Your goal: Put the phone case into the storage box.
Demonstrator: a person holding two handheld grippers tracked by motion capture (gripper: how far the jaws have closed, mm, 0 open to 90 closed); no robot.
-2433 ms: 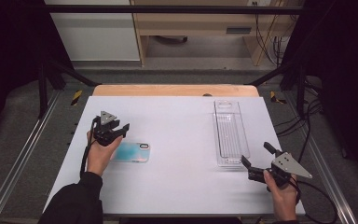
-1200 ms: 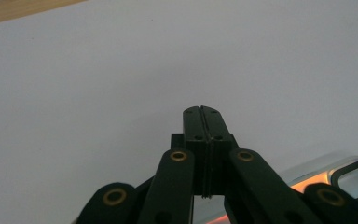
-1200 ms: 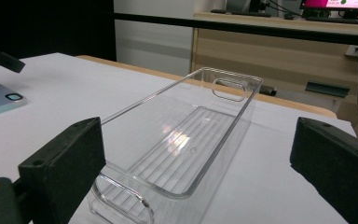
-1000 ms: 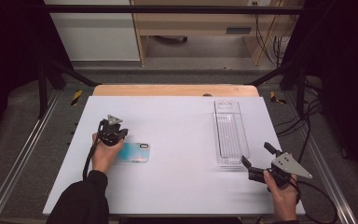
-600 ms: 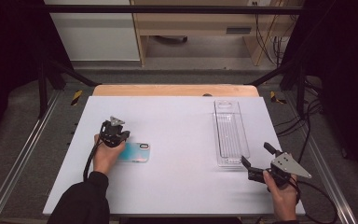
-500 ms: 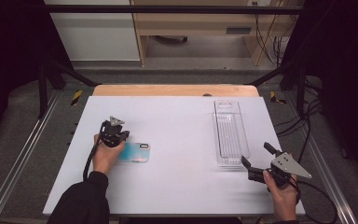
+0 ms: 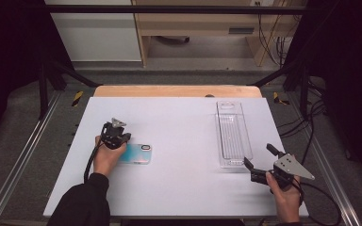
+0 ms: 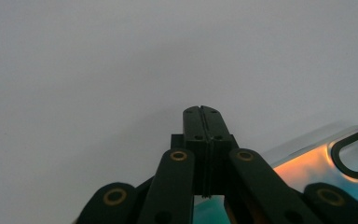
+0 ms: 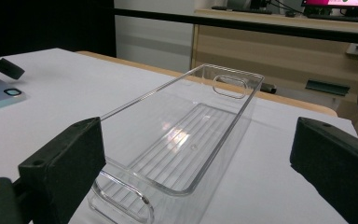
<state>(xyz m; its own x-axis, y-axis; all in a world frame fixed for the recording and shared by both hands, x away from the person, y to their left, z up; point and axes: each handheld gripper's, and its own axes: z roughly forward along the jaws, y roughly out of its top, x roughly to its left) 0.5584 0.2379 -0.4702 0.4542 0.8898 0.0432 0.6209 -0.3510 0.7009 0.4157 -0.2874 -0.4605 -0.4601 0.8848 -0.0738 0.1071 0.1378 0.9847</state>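
A light-blue phone [image 7: 136, 154] lies flat on the white table [image 7: 179, 188] at the left, its camera cutout toward the right. My left gripper [image 7: 120, 140] points down at the phone's left end, and in the left gripper view its jaws [image 8: 203, 112] are shut together with nothing between them, the phone [image 8: 326, 168] beside and below them. A clear plastic tray [image 7: 231, 136] lies lengthwise at the right. My right gripper [image 7: 258, 155] stands open just before the tray's near end; in the right gripper view the tray [image 9: 191, 140] sits between the spread jaws, untouched.
The table's wooden far edge [image 7: 176, 91] runs behind the white surface. Metal rails [image 7: 23, 155] flank both sides, and cables [image 7: 306, 127] trail on the floor at the right. A wide stretch of bare table separates the phone from the tray.
The left gripper has shifted slightly right and tipped down over the phone's left end. The right gripper, the phone and the tray have stayed where they were.
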